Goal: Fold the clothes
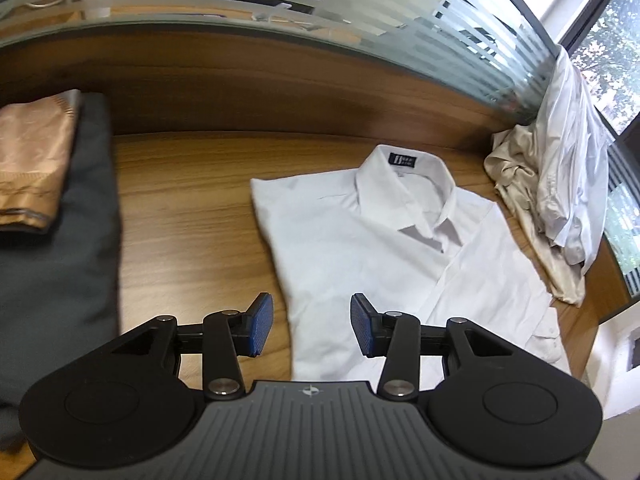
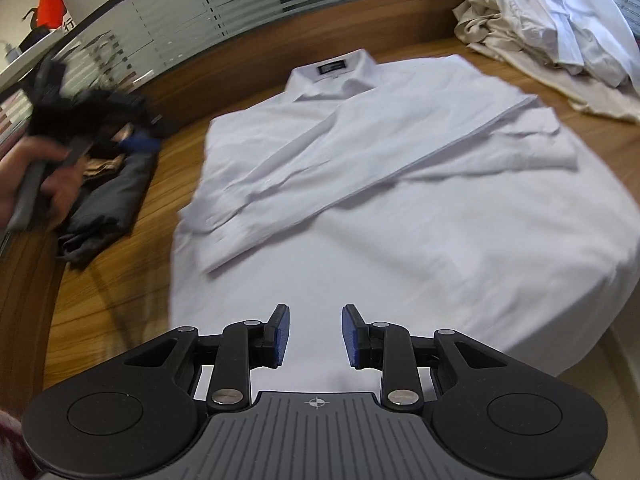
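To the left of our left tongs [image 1: 311, 325] lies a dark grey garment [image 1: 56, 248] with a folded tan piece [image 1: 32, 164] on top. If we sweep back that way with loose cloth we could, we judge, drag that stack askew. Our left tongs hang partly open with nothing between the pads, above the near left edge of the white shirt [image 1: 380, 248]. Our right tongs [image 2: 315, 336] stand a little narrower, also empty, over the shirt's lower panel [image 2: 400, 240]. The shirt lies ahead of both tongs, collar at the far end, its sleeve [image 2: 320, 168] folded diagonally across the front. That sleeve looks the likeliest trouble: a pinch that takes only the top layer, or a quick lift of the hem, could let it slide off and undo the fold. Right of the tongs, an unfolded heap of cream and white clothes [image 1: 560, 184] crowds the shirt and could get caught in a fold. The table [image 1: 192, 208] is wood-grain with a raised back edge, frosted striped glass [image 1: 320, 8] beyond, and a window [image 1: 616, 64] far right.
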`<action>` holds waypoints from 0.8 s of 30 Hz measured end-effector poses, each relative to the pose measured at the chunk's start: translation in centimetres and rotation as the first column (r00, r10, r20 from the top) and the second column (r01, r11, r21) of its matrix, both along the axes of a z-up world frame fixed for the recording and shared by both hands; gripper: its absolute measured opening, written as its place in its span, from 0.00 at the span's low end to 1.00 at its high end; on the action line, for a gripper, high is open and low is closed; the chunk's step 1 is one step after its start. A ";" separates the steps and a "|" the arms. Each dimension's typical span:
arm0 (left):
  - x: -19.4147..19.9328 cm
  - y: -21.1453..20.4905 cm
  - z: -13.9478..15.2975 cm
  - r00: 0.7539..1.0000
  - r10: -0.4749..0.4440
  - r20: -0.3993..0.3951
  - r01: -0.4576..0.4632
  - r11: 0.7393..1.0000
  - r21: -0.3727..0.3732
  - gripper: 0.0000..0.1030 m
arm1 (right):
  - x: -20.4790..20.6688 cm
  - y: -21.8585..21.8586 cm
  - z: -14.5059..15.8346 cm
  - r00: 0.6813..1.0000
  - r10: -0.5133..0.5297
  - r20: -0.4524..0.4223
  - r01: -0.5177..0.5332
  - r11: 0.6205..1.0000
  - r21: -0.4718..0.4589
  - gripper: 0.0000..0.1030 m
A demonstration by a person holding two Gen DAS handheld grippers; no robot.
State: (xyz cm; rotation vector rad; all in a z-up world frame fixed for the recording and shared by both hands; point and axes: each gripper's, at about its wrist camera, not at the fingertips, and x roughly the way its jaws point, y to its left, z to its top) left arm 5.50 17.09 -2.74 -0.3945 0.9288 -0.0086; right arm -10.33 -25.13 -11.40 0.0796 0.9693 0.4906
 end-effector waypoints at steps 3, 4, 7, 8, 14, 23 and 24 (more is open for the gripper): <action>0.9 -0.1 -0.4 1.000 -0.029 0.000 0.029 1.000 0.011 0.47 | -2.2 3.0 -0.6 1.000 0.021 0.020 -0.021 0.999 -0.028 0.31; 1.1 0.0 -0.5 0.999 -0.036 -0.001 0.036 0.999 0.014 0.47 | -2.8 4.0 -0.8 0.999 0.040 0.027 -0.039 0.998 -0.050 0.32; 1.8 0.5 -1.0 0.999 -0.051 0.000 0.051 0.998 0.028 0.49 | -4.4 6.4 -1.5 0.996 0.083 0.035 -0.080 0.993 -0.082 0.34; 2.1 0.8 -1.2 0.999 -0.053 -0.004 0.053 0.998 0.031 0.49 | -4.9 7.1 -1.8 0.995 0.099 0.033 -0.096 0.992 -0.084 0.34; 3.7 2.9 -3.1 1.000 -0.014 -0.022 0.014 1.000 -0.011 0.48 | -6.9 11.3 -3.4 0.979 0.194 0.055 -0.183 0.970 -0.160 0.34; 6.8 3.6 -5.8 0.997 0.078 -0.023 -0.081 0.986 -0.145 0.48 | -7.5 13.7 -5.0 0.982 0.169 0.080 -0.145 0.958 -0.246 0.33; 7.1 3.5 -6.0 0.996 0.081 -0.023 -0.084 0.984 -0.155 0.48 | -7.6 13.9 -5.1 0.983 0.165 0.084 -0.139 0.957 -0.254 0.30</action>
